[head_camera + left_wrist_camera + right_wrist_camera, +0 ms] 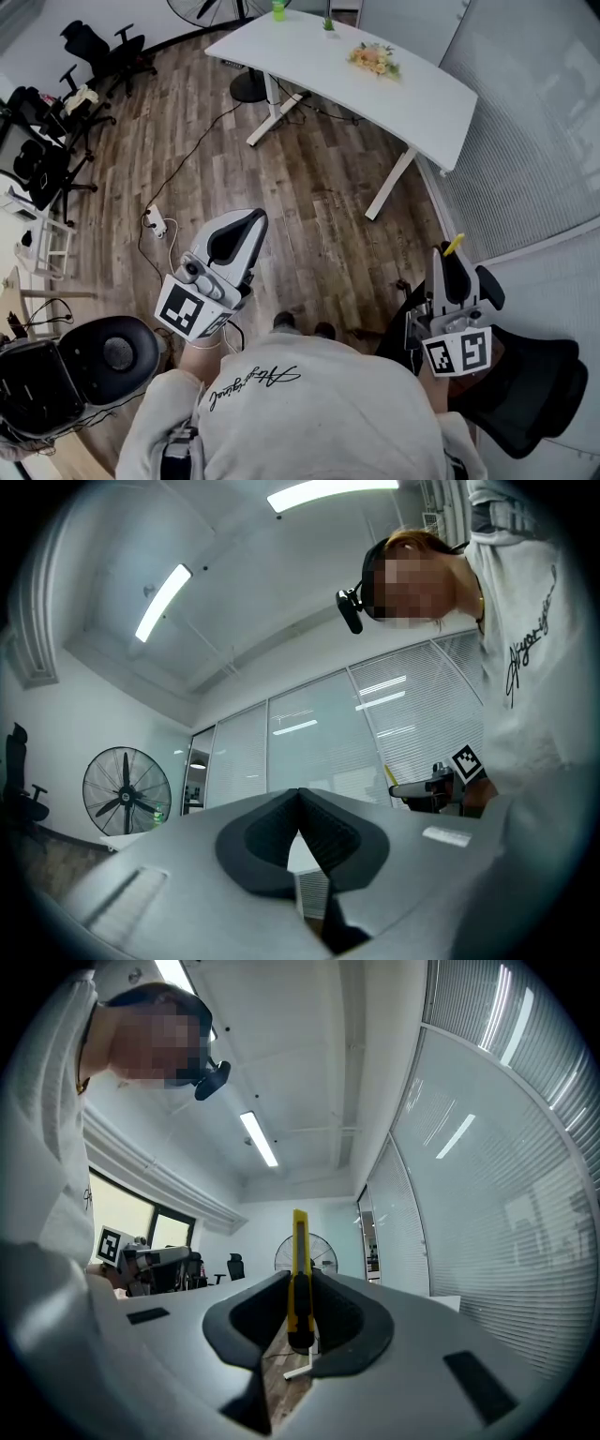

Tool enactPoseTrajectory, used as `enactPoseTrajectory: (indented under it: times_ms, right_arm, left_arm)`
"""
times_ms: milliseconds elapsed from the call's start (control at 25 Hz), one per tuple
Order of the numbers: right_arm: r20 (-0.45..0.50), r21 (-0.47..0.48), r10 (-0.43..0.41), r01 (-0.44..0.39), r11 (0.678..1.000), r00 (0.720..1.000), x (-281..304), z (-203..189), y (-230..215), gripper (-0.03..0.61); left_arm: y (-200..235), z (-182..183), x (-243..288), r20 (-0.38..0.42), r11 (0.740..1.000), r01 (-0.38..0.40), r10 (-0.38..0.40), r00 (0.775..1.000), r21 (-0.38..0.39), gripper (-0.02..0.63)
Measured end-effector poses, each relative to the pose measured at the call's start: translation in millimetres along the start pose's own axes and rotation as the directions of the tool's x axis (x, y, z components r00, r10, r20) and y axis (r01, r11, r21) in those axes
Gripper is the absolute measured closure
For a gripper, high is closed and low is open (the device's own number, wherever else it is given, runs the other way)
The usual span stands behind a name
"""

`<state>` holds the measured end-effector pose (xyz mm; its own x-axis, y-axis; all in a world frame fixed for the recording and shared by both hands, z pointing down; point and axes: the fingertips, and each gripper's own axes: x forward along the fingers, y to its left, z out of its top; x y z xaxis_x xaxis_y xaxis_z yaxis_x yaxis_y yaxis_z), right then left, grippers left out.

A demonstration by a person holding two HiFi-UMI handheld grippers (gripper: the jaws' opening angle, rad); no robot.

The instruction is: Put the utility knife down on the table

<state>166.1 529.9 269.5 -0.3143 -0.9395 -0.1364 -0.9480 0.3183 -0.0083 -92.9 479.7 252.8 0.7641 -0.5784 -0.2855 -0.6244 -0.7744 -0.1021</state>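
A yellow utility knife [299, 1279] stands upright between the jaws of my right gripper [300, 1321], which is shut on it. In the head view the knife's yellow tip [454, 246] pokes out above the right gripper [453, 262], low on the right beside my body. My left gripper [242, 228] is held at the lower left over the wood floor. Its jaws meet in the left gripper view [300, 803] with nothing between them. The white table [427, 98] stands far ahead, across the floor from both grippers.
On the table are a bunch of flowers [374, 59] and a green cup [278, 9]. A power strip [155, 222] and its cable lie on the floor. Office chairs [98, 52] stand at the far left, a black stool [108, 352] at my left, and a black chair [534, 384] at my right.
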Motion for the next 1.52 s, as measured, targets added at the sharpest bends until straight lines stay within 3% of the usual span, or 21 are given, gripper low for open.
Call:
enactPoseTrajectory:
  times_ms: [280, 640, 1040, 1320, 1520]
  right_arm:
    - [-0.075, -0.019, -0.009, 0.007, 1.000, 0.997, 17, -22, 12, 0.509]
    - [-0.101, 0.005, -0.001, 0.001, 1.000, 0.995, 38, -34, 48, 0.509]
    - [-0.096, 0.009, -0.035, 0.036, 0.999, 0.995, 50, -43, 90, 0.509]
    - [-0.108, 0.021, -0.078, 0.081, 0.997, 0.991, 51, -45, 84, 0.509]
    - [-0.094, 0.025, -0.055, 0.057, 0.998, 0.994, 68, -47, 74, 0.509]
  left_arm:
    - [23, -13, -10, -0.065, 0.997, -0.067, 0.065, 0.996, -0.029, 0.615]
    - [61, -20, -41, -0.113, 0.991, -0.107, 0.097, 0.989, -0.077, 0.615]
    - [66, -49, -64, -0.218, 0.995, 0.014, -0.035, 0.975, -0.096, 0.615]
    - [79, -47, -57, -0.202, 0.994, 0.025, -0.047, 0.978, -0.109, 0.615]
    - [83, -48, -44, -0.193, 0.995, 0.030, -0.047, 0.980, -0.092, 0.615]
